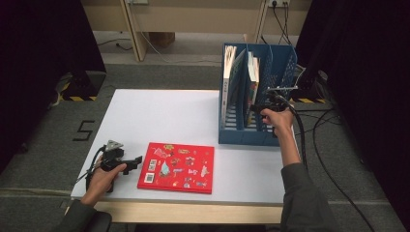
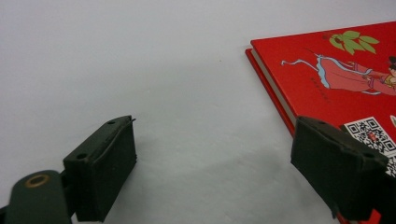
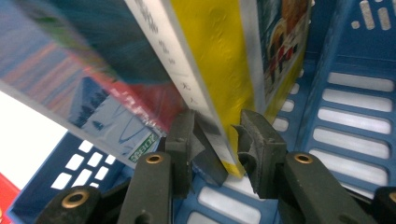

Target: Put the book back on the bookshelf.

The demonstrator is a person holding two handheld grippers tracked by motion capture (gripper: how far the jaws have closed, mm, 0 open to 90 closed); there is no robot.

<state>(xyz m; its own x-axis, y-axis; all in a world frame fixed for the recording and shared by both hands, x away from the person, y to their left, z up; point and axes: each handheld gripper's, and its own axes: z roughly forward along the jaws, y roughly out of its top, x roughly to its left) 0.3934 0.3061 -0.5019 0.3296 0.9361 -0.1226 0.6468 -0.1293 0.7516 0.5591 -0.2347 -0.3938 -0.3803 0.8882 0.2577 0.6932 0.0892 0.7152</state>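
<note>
Yellow-covered book [image 3: 219,79] stands in the blue file rack [image 1: 232,133] at the tabletop's [image 1: 159,116] right rear, in a middle slot, tilted, with other books just beside it. Right hand-held gripper [image 3: 215,140] pinches its lower edge, pads pressed on both sides; in the high view it [image 1: 262,108] sits at the rack's front right. Left hand-held gripper [image 2: 212,168] rests at the front left of the tabletop, jaws spread wide with nothing between them, one jaw just over the corner of a red book [image 1: 176,166] lying flat.
</note>
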